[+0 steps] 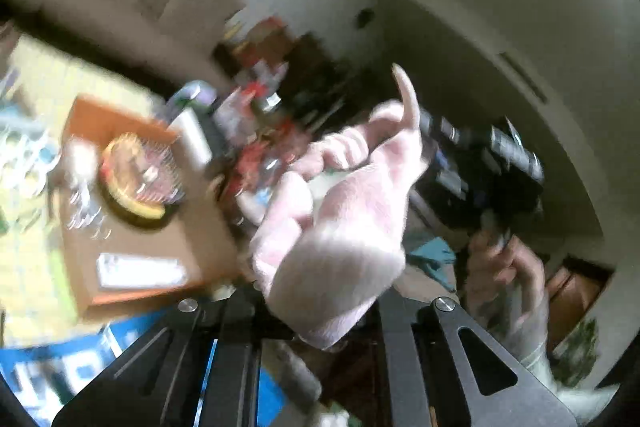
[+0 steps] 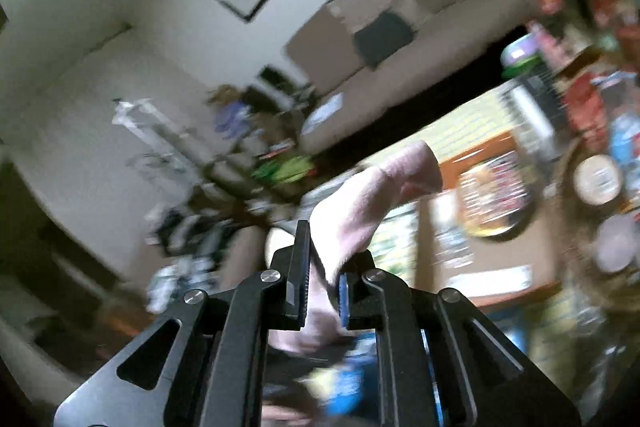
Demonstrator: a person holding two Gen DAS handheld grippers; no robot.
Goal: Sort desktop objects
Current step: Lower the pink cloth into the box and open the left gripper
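Observation:
A pink fuzzy cloth [image 1: 340, 227], perhaps a sock, hangs stretched in the air between both grippers. In the left wrist view it bunches over my left gripper [image 1: 320, 299] and hides the fingertips; its hem sits between the jaws, which are shut on it. Farther right, the right gripper's black body [image 1: 480, 163] is held by a gloved hand [image 1: 508, 267]. In the right wrist view my right gripper [image 2: 324, 267] is shut on the same pink cloth [image 2: 360, 211], which rises from between the fingers [image 2: 298, 267] up to a tubular end. Both views are motion-blurred.
Below lies an orange-brown tray [image 1: 132, 303] on a yellow-green patterned table cover [image 1: 36, 247]. On the tray sit a round tin [image 1: 136, 179] and a flat white object [image 1: 140, 271]. Red packets and bottles [image 1: 264, 147] crowd behind it. A beige sofa [image 2: 400, 67] stands beyond.

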